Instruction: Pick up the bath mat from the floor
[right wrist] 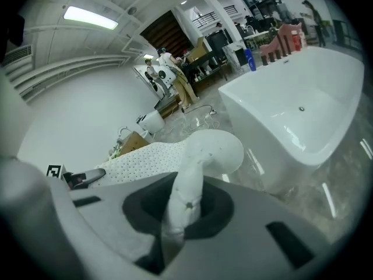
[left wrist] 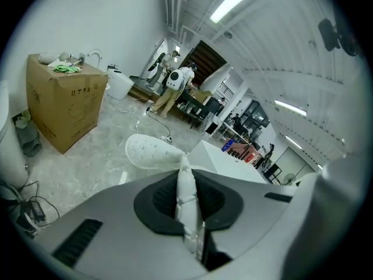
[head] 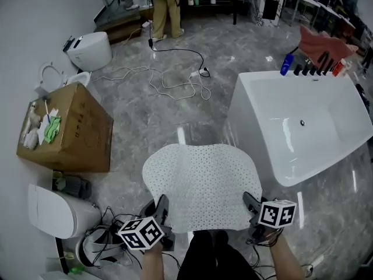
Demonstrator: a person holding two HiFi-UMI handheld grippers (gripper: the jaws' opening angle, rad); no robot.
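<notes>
The white perforated bath mat (head: pixel 198 182) hangs off the floor, stretched between both grippers and drooping away from me. My left gripper (head: pixel 160 210) is shut on the mat's near left corner; in the left gripper view the pinched mat edge (left wrist: pixel 186 200) runs between the jaws. My right gripper (head: pixel 252 206) is shut on the near right corner, and the folded mat (right wrist: pixel 192 179) rises out of the jaws in the right gripper view. Marker cubes sit on both grippers.
A white bathtub (head: pixel 303 127) stands to the right with bottles on its far rim. A cardboard box (head: pixel 67 130) and a white toilet (head: pixel 58 209) with cables are at the left. A power cord (head: pixel 175 80) lies on the grey floor ahead. A person (head: pixel 166 7) stands far off.
</notes>
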